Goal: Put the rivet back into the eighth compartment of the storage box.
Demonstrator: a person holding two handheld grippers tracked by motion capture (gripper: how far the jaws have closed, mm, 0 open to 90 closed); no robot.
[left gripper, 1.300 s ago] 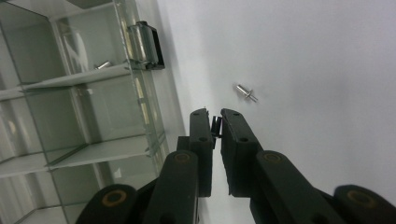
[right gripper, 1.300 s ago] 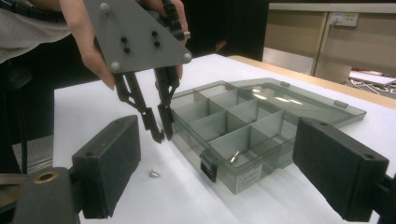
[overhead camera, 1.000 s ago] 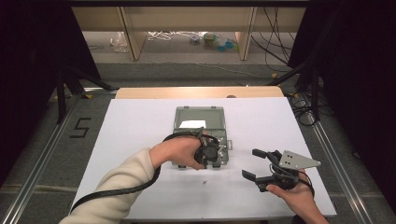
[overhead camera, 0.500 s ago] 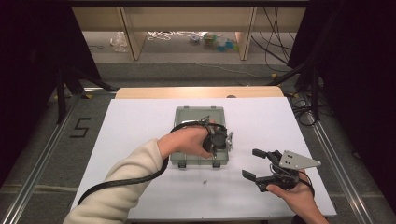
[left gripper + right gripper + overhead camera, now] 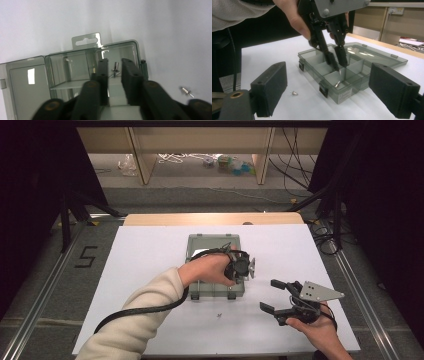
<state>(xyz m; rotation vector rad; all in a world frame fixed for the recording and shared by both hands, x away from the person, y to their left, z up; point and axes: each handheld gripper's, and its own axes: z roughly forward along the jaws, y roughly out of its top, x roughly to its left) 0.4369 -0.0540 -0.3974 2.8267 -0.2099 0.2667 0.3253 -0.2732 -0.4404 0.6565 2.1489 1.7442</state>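
Observation:
A clear grey compartment box (image 5: 212, 245) lies open in the middle of the white table. My left gripper (image 5: 248, 268) points down into a compartment at the box's right side. Its jaws have just been opening and stand a little apart, with no pad pressing on anything. Below them a small metal screw (image 5: 115, 68) lies in that compartment (image 5: 337, 83). The right gripper view shows the left gripper (image 5: 338, 63) over the box (image 5: 342, 95). My right gripper (image 5: 267, 295) rests open near the table's front right, nothing between its jaws.
Another small screw (image 5: 219, 315) lies loose on the table in front of the box (image 5: 70, 72), between the two hands. The left gripper's black cable (image 5: 145, 309) trails back along the sleeve. Shelving and cables stand beyond the table's far edge.
My left hand has moved from the box's front edge right and farther away, over its right side. Its jaws have parted. The right gripper has stayed in place.

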